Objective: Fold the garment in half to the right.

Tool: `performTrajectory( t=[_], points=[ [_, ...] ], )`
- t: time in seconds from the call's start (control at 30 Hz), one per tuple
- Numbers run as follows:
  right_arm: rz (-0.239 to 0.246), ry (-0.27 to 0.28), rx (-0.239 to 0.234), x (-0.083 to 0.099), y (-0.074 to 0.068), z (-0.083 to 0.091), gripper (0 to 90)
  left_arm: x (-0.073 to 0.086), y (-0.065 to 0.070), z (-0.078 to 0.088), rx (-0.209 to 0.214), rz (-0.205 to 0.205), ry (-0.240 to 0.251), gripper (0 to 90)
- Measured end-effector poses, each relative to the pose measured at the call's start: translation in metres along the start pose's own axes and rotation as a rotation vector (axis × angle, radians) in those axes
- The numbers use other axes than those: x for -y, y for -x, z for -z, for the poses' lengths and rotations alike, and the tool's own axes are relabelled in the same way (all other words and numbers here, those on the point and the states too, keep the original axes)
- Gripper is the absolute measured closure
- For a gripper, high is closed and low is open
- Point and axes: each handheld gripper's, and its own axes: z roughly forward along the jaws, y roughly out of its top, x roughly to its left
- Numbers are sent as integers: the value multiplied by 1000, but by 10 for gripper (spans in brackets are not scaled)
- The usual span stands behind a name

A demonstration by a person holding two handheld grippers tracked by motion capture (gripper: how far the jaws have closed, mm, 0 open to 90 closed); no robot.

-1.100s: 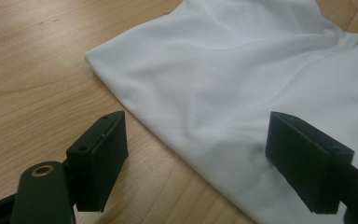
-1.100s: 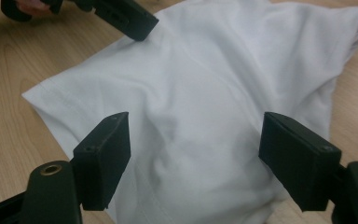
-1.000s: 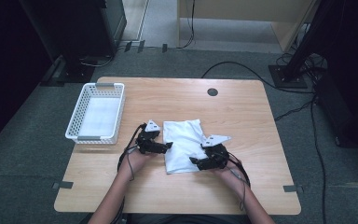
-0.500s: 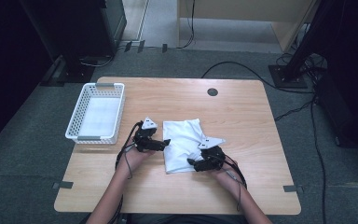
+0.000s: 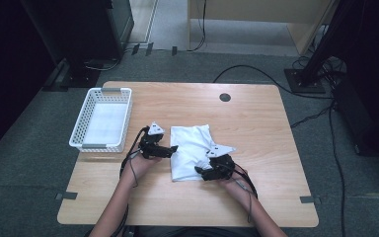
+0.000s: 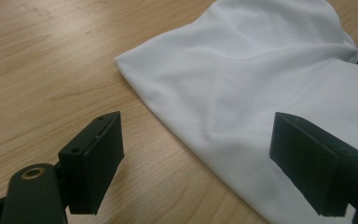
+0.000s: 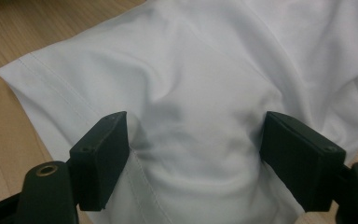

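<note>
A white cloth (image 5: 191, 148) lies crumpled on the wooden table (image 5: 276, 192), a little left of its middle. My left gripper (image 5: 171, 148) sits at the cloth's left edge. In the left gripper view the left gripper (image 6: 198, 135) is open, one jaw over bare wood and the other over the cloth (image 6: 261, 70). My right gripper (image 5: 200, 173) rests at the cloth's near right corner. In the right gripper view the right gripper (image 7: 196, 130) is open, and both jaws stand wide over a rumpled, hemmed part of the cloth (image 7: 200, 70).
A white slatted basket (image 5: 81, 140) with a white lining stands on the table's left edge. A dark round hole (image 5: 225, 97) sits near the table's far edge. Cables run over the grey floor behind the table.
</note>
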Motion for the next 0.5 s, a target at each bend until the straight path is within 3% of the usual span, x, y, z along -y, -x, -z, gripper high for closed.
performTrajectory(
  t=[0.5],
  points=[
    [15,-2,-14,-4,-1,-5,239,-2,-8,5,-17,6,14,180]
  ],
)
